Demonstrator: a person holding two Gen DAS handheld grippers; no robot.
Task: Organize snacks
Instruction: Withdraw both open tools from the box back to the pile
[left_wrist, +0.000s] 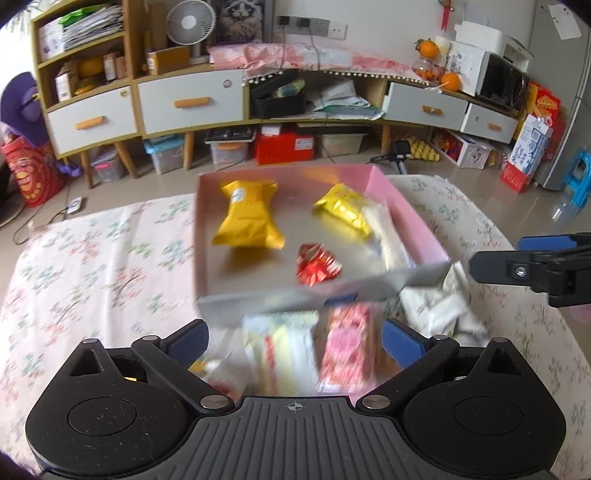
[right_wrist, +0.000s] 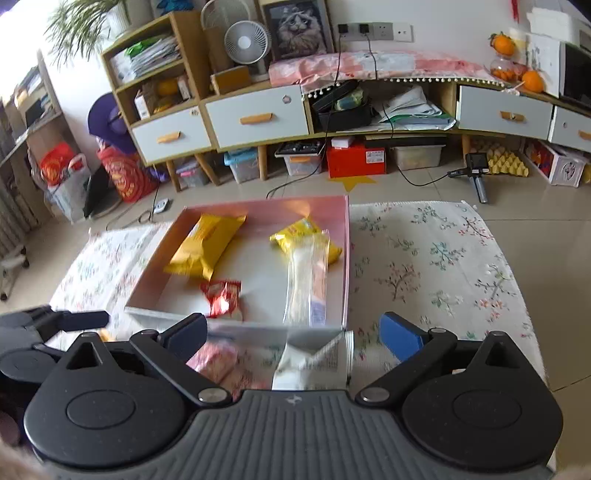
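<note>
Looking through the left wrist view, the left gripper (left_wrist: 295, 341) had its jaws spread wide with nothing clamped; loose snacks lay on the cloth under the gap, blurred: a pale yellow-white packet (left_wrist: 280, 354) and a pink patterned packet (left_wrist: 347, 350). Any print on them was too smeared to read. Just beyond sat the pink box (left_wrist: 406, 206) on the floral tablecloth (left_wrist: 92, 266). Inside it were an orange-yellow packet (left_wrist: 249, 219) at left, a gold packet (left_wrist: 341, 208) at right, a white long packet (left_wrist: 388, 236) against the right wall, touching the gold one, and a small red wrapped snack (left_wrist: 317, 264) near the front wall. Labels were unreadable. The right gripper (left_wrist: 532, 258) poked in from the right edge, beside the box's front corner.

Right wrist view: the right gripper (right_wrist: 295, 334) also stood wide open, holding nothing. Below its gap lay a white wrapper (right_wrist: 314, 363) with tiny illegible print and a pink packet (right_wrist: 218, 362), both outside the box's front wall. The box (right_wrist: 347, 258) held the same four snacks: orange-yellow packet (right_wrist: 203, 247), gold packet (right_wrist: 295, 234), long clear-white packet (right_wrist: 308, 277) lying over the gold one, red snack (right_wrist: 221, 297). The left gripper (right_wrist: 55, 325) showed at the left edge. No brand text could be made out anywhere.
</note>
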